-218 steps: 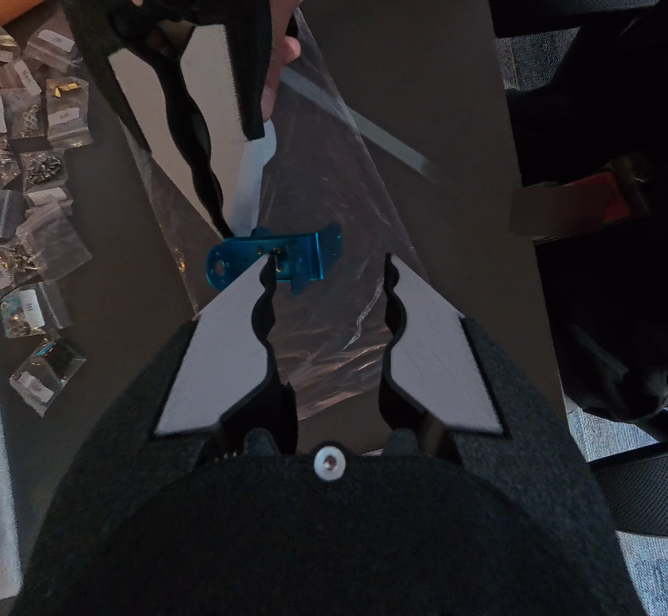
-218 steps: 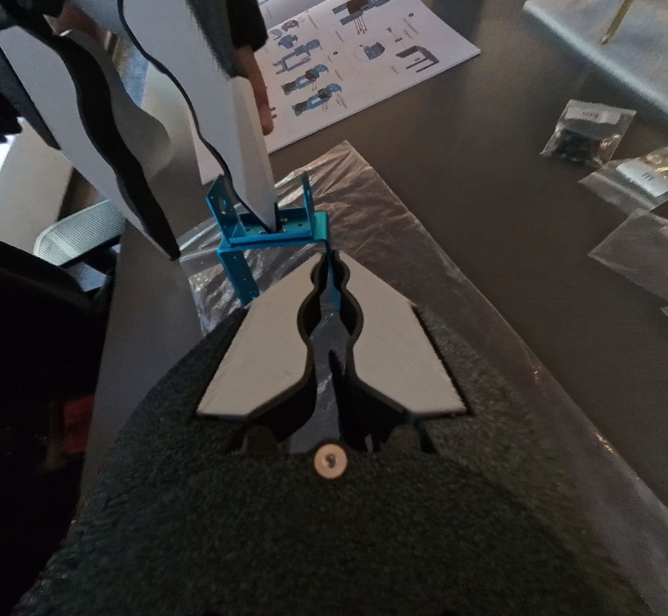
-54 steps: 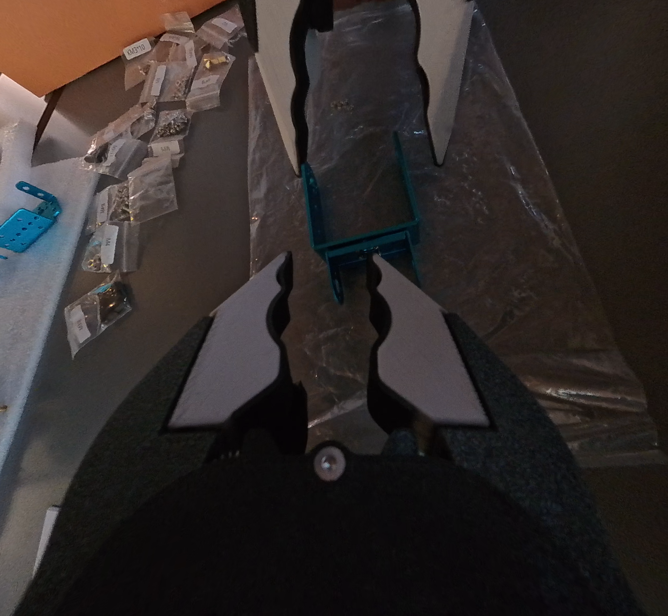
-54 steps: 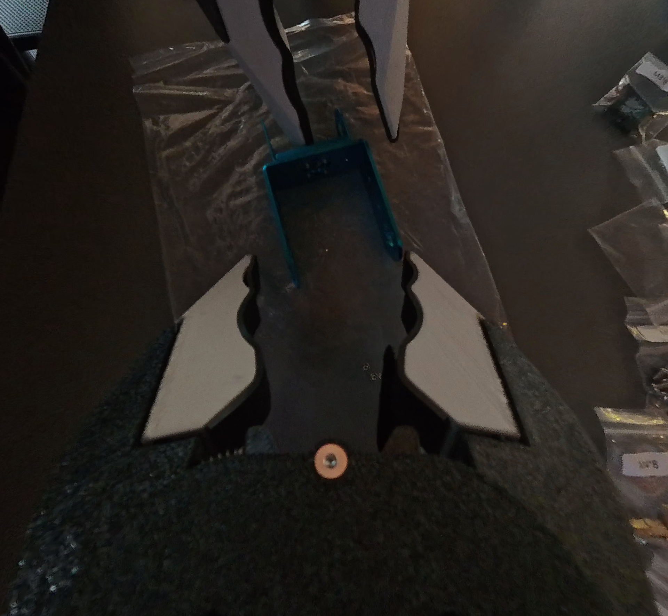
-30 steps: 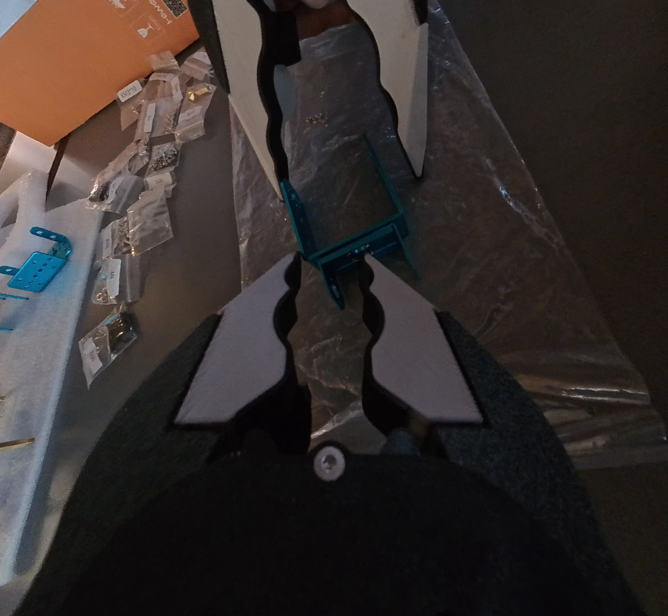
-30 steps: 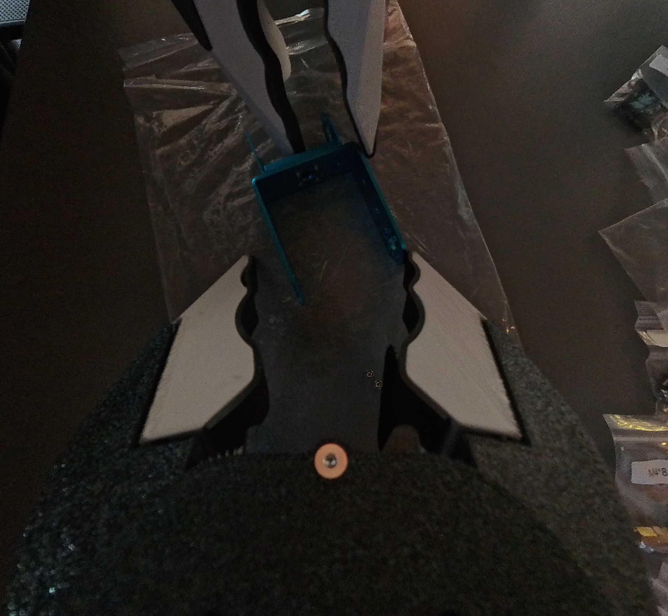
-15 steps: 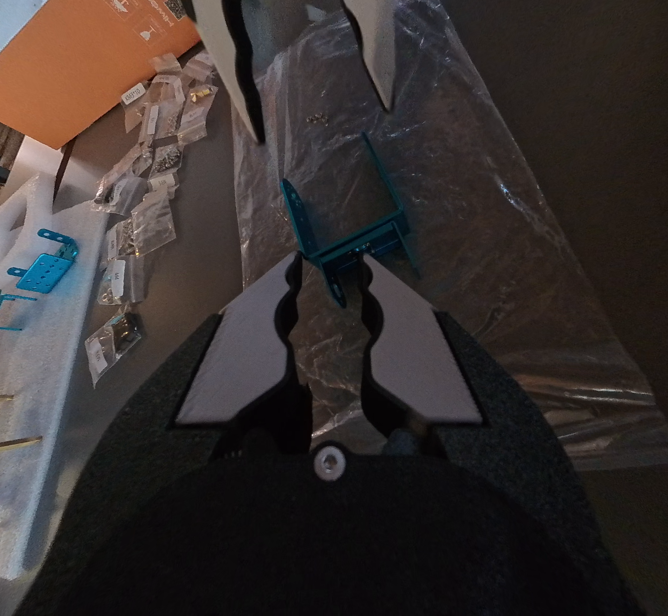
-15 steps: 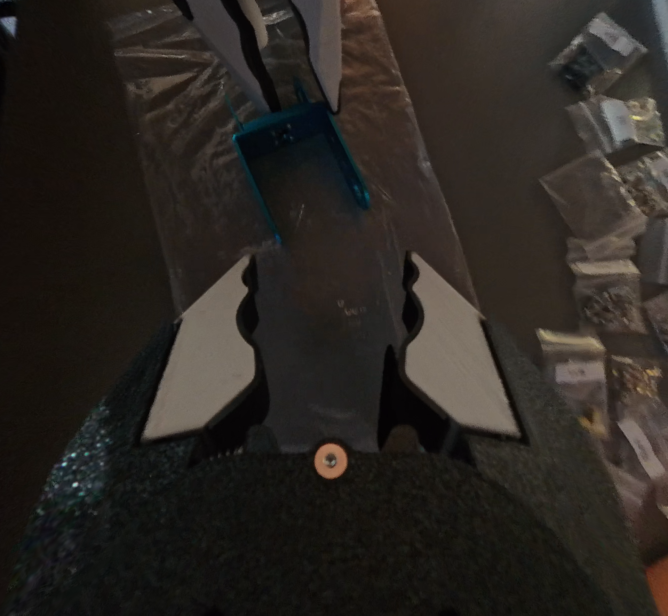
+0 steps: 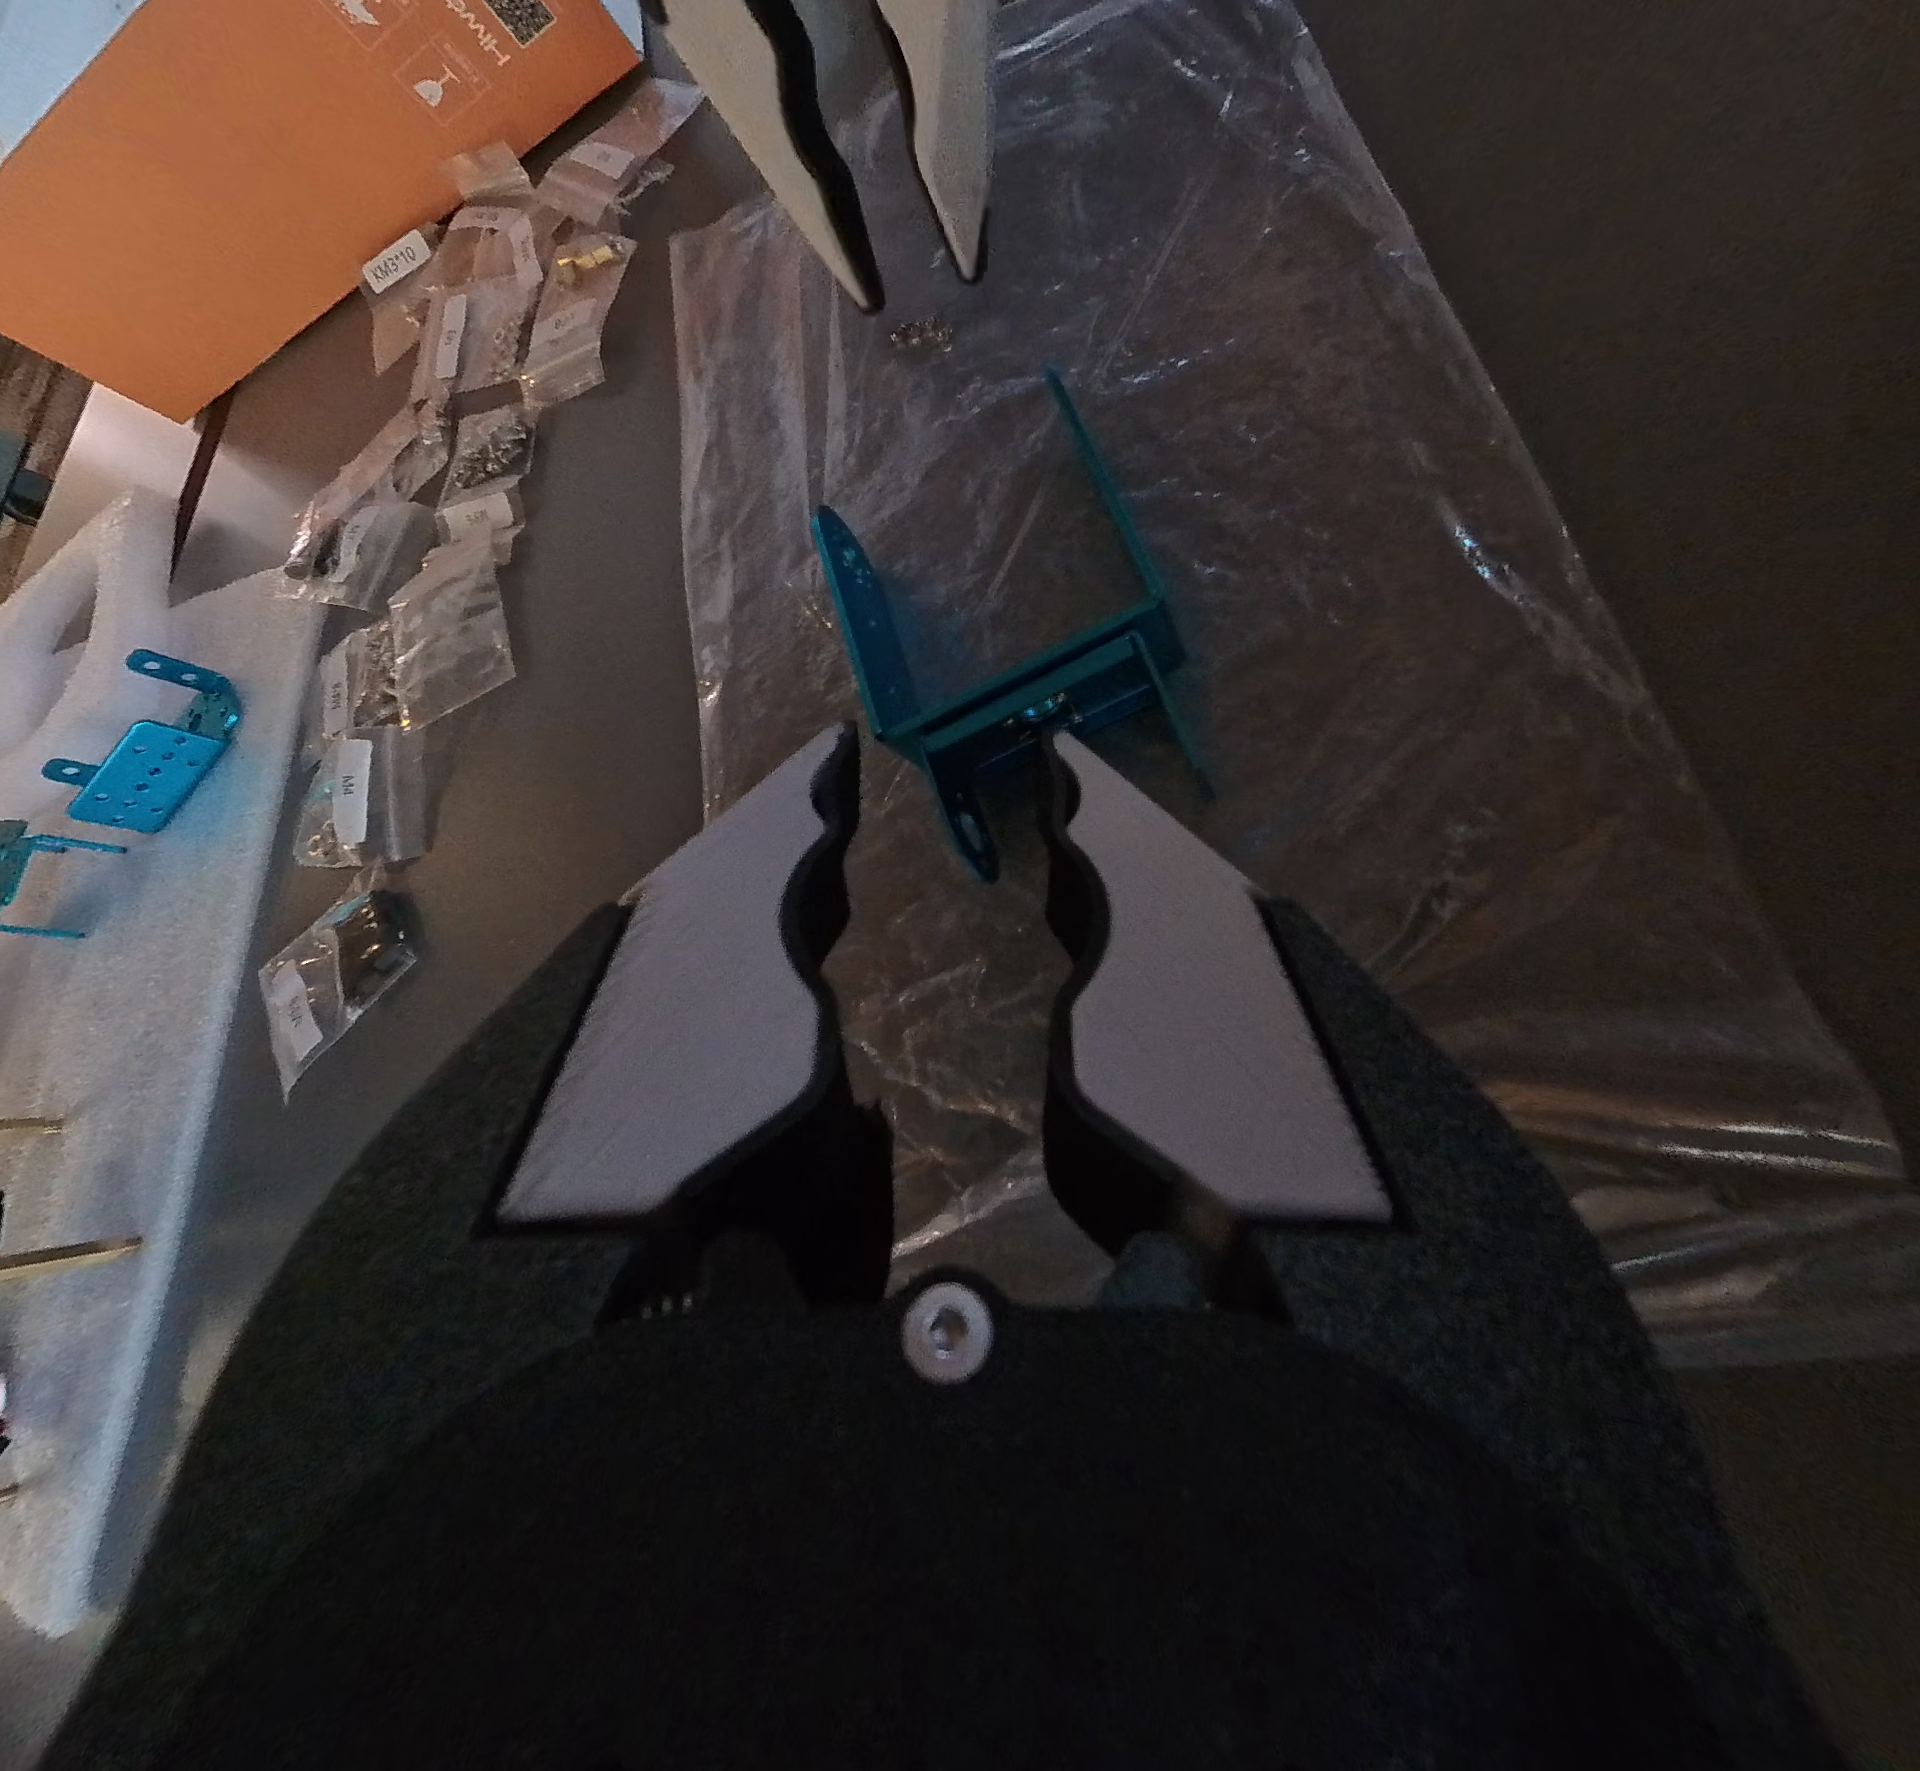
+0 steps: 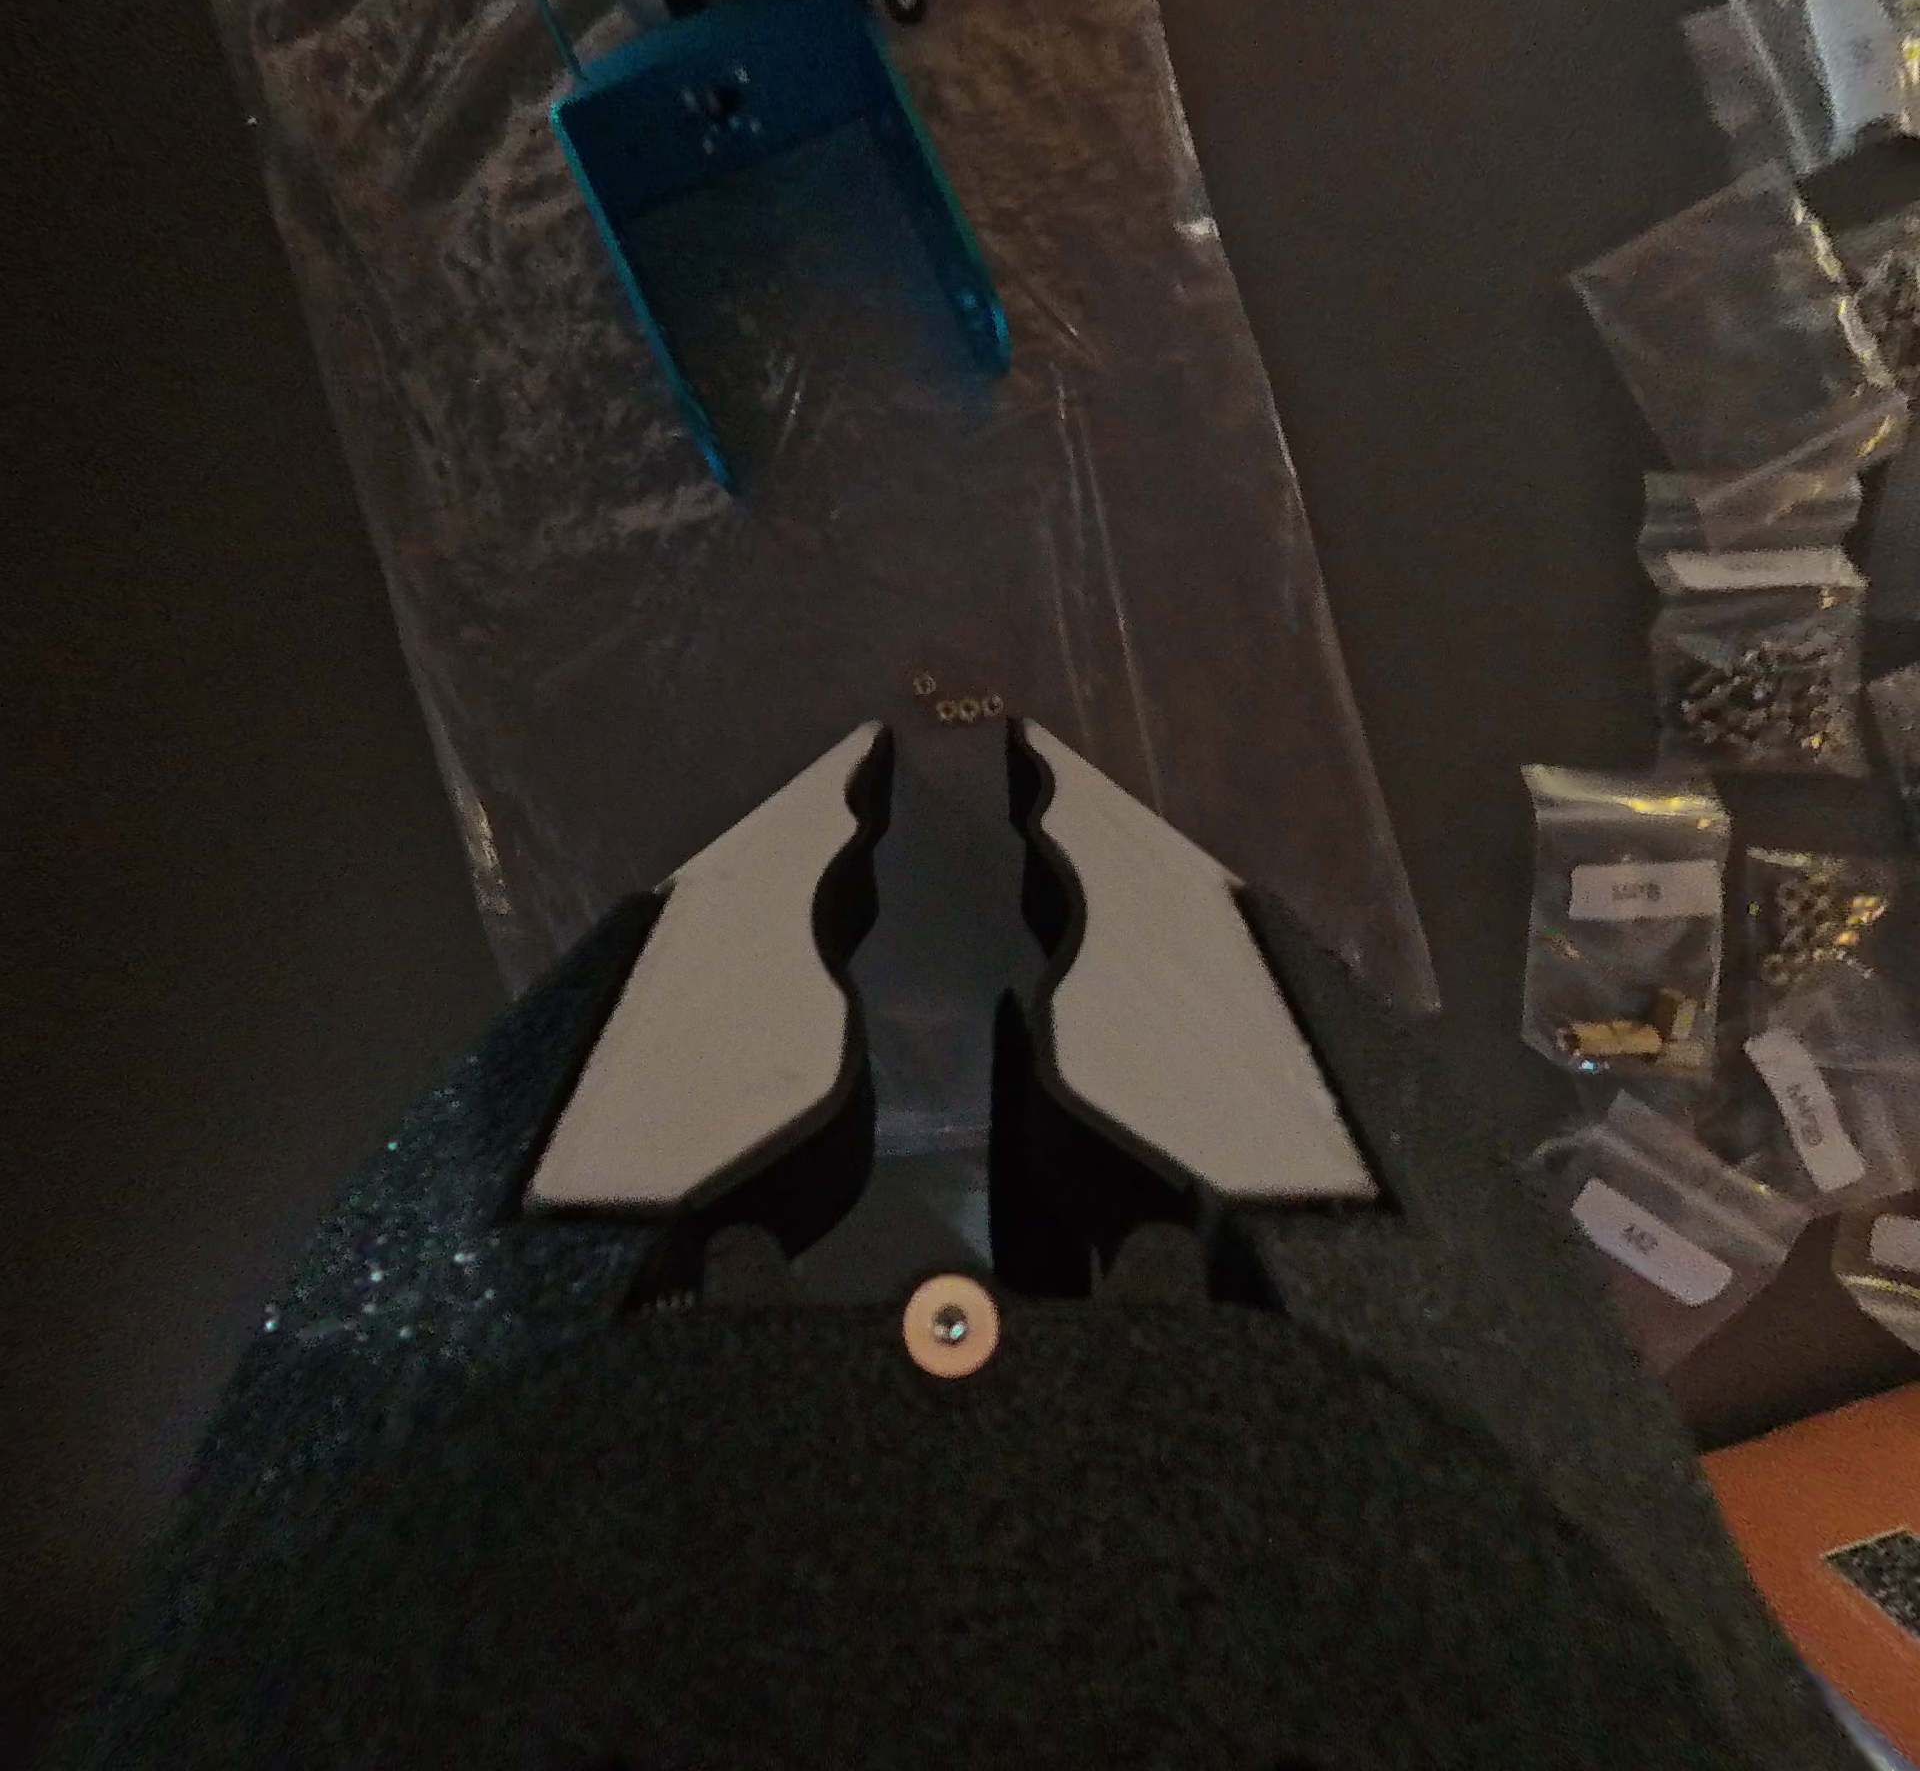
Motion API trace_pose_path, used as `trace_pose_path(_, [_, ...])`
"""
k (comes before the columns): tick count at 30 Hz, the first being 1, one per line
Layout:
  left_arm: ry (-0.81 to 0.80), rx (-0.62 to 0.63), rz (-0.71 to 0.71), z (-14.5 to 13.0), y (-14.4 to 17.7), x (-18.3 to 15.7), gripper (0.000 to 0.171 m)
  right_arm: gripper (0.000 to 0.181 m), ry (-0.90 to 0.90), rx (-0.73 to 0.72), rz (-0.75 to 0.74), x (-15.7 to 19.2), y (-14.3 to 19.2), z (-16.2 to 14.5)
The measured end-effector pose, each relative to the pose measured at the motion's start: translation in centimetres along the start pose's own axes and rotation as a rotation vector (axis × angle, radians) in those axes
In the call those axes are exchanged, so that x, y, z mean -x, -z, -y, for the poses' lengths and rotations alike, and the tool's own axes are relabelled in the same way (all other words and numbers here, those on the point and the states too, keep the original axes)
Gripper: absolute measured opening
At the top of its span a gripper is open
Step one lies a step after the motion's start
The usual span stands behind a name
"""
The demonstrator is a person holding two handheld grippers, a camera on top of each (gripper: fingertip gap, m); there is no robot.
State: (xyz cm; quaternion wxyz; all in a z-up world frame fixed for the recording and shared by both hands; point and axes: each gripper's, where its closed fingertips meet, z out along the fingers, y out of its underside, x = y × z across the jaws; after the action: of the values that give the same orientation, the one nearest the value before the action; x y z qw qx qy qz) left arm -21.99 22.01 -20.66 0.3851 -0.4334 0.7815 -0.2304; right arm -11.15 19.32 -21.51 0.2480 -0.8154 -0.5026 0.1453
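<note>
A dark counter (image 9: 1662, 163) carries a clear plastic sheet (image 9: 1403, 578), with small parts bags (image 9: 447, 599) and an orange box (image 9: 260, 142) alongside. The left tongs (image 9: 951, 750) stand apart around one leg of the blue metal bracket (image 9: 997, 641) on the sheet. The right tongs (image 10: 948, 734), narrowly apart and empty, hover just beside some tiny brass nuts (image 10: 961, 705).

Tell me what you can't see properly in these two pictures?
- Tiny gold bits ahead of the right tool: too small and dim to identify, both views.
- Blue bracket: its near leg sits between the left tool fingers; contact unclear.
- Small parts bags: contents too small.
- Orange box: cut off by the edge.
</note>
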Motion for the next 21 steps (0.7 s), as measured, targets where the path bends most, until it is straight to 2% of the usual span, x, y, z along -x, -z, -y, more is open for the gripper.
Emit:
trace_pose_path(6, [0.001,0.001,0.001,0.00,0.06,-0.01,0.034,0.017,0.075,-0.001,-0.037,0.40,-0.49,0.70])
trace_pose_path(21, [0.002,-0.004,0.009,0.04,0.56,0.14,0.037,0.000,0.043,-0.008,0.006,0.67,-0.71,0.62])
